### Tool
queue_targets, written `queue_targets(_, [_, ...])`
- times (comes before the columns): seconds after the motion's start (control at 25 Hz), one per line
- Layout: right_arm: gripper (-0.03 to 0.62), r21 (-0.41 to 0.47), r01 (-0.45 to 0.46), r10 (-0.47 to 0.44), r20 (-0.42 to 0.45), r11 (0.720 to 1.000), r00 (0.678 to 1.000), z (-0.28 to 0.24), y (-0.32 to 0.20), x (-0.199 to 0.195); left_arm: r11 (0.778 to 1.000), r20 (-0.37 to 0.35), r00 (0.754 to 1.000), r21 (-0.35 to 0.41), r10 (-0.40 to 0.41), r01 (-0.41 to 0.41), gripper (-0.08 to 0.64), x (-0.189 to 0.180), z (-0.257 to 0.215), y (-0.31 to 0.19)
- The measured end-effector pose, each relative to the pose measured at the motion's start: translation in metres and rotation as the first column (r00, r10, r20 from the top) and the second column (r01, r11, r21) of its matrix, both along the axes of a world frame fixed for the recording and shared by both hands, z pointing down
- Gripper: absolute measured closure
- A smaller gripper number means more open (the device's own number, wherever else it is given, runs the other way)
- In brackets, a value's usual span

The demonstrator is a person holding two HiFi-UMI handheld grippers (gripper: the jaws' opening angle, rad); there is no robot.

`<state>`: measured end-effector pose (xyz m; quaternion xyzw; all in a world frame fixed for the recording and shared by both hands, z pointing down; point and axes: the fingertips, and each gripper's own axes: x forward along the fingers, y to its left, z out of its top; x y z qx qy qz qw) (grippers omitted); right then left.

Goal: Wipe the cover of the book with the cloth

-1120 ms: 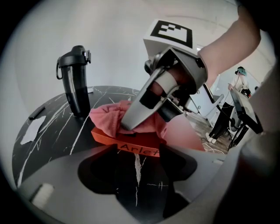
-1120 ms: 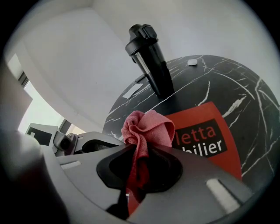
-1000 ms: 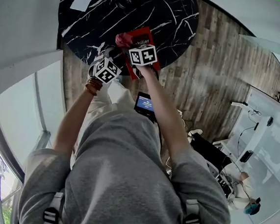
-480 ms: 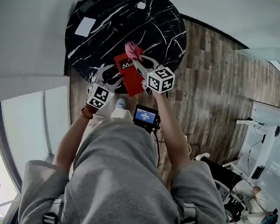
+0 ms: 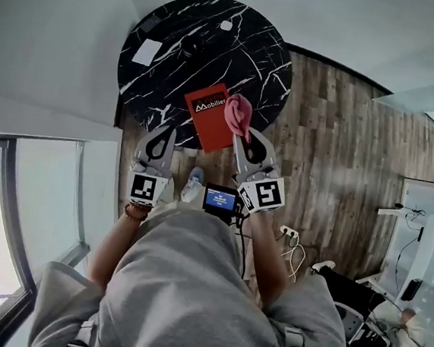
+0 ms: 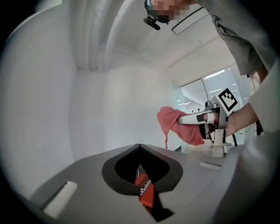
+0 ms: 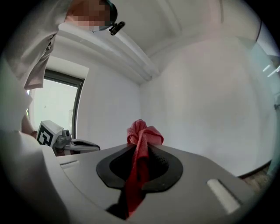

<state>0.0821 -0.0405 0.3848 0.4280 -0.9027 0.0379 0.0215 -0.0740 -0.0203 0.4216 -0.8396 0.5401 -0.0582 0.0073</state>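
The red book [image 5: 211, 119] lies flat at the near edge of the round black marble table [image 5: 176, 43]. My right gripper [image 5: 242, 138] is shut on the bunched pink cloth [image 5: 239, 114], which hangs in the air over the book's right edge and stands up out of the jaws [image 7: 141, 135]. My left gripper [image 5: 168, 128] is shut, with nothing held, left of the book and apart from it. Through the slit below its closed jaws a strip of the book [image 6: 145, 191] shows far off. The left gripper view also shows the cloth [image 6: 179, 127] at the right.
A white sheet [image 5: 148, 52] and a small white thing [image 5: 226, 25] lie on the table's far part. A device with a blue screen [image 5: 220, 200] hangs at the person's waist. Wood floor [image 5: 334, 142] lies to the right, with cables [image 5: 291, 237]; a wall and window stand left.
Both grippers have drawn back from the book toward the person. The cloth has come off the cover with the right gripper. The left jaws, spread before, are now together.
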Motion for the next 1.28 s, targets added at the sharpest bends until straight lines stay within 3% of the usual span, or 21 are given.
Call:
queue_targets(0.28, [0.532, 0.057, -0.097, 0.1, -0.046, 0.994, 0.994, -0.017, 0.083, 0.022, 1.0, 0.08, 0.997, 0.011, 0.017, -0.018, 0.563, 0.015, -0.027, 0.069])
queue_targets(0.64, [0.534, 0.037, -0.06, 0.063, -0.096, 0.998, 0.993, -0.018, 0.207, 0.009, 0.99, 0.041, 0.999, 0.142, -0.017, 0.011, 0.563, 0.022, -0.062, 0.188])
queue_targets(0.8, [0.534, 0.036, -0.068, 0.071, -0.111, 0.997, 0.991, -0.015, 0.265, 0.025, 0.995, 0.005, 1.0, 0.099, -0.021, 0.02, 0.563, 0.038, -0.045, 0.249])
queue_targets(0.92, [0.535, 0.026, -0.102, 0.104, -0.119, 0.994, 0.987, -0.006, 0.282, 0.041, 0.988, 0.025, 1.0, 0.153, 0.003, -0.007, 0.563, 0.048, -0.049, 0.272])
queue_targets(1.12, [0.54, 0.045, -0.126, 0.13, -0.122, 0.991, 0.984, 0.0, 0.313, 0.052, 0.998, 0.007, 0.999, 0.061, -0.031, 0.031, 0.563, 0.048, -0.029, 0.298])
queue_targets(1.28, [0.54, 0.064, -0.13, 0.137, -0.113, 0.989, 0.984, -0.002, 0.326, 0.065, 0.992, 0.026, 0.999, 0.121, -0.026, 0.023, 0.563, 0.063, -0.034, 0.308])
